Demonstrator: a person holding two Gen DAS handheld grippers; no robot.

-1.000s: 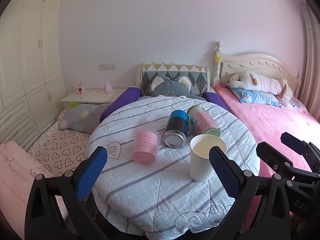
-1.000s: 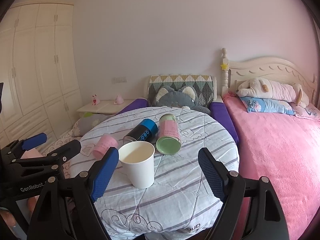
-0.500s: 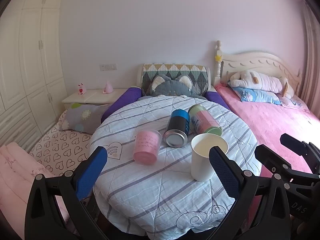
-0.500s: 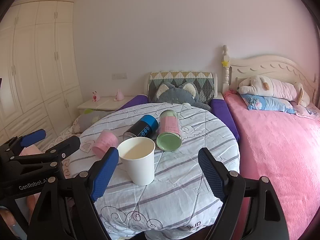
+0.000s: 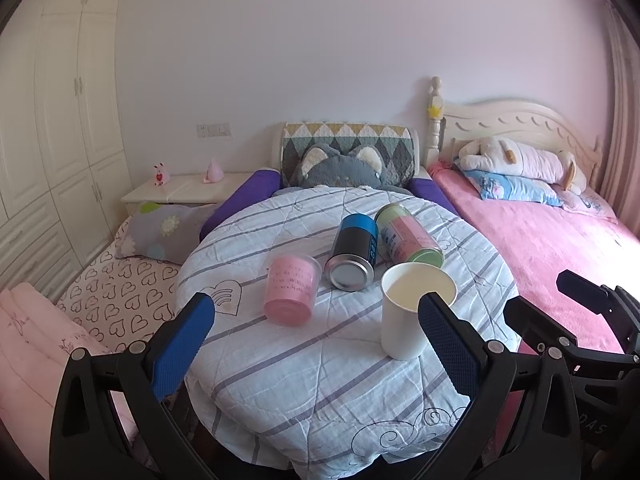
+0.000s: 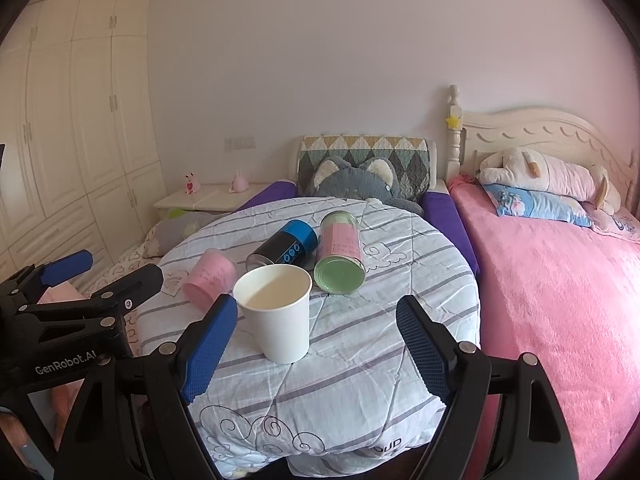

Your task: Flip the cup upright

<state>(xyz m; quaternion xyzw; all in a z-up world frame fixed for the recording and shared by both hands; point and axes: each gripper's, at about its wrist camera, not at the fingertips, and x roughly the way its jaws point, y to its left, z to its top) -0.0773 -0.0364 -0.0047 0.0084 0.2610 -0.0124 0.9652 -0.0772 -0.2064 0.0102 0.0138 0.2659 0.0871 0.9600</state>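
A white paper cup (image 5: 404,320) stands upright, mouth up, on the round table (image 5: 320,380) with a striped cloth; it also shows in the right wrist view (image 6: 280,320). My left gripper (image 5: 316,344) is open and empty, back from the table's near edge, with the cup just beyond its right finger. My right gripper (image 6: 316,346) is open and empty, with the cup just beyond its left finger (image 6: 208,344). Each gripper shows at the edge of the other's view.
A pink can (image 5: 290,294), a black-and-blue can (image 5: 354,256) and a green-and-pink can (image 5: 406,236) lie on their sides behind the cup. A pink bed (image 5: 560,256) is to the right. A nightstand (image 5: 188,190) and wardrobe (image 5: 52,120) are to the left.
Both grippers have drawn slightly back and up from the table. The cup and the cans have not moved.
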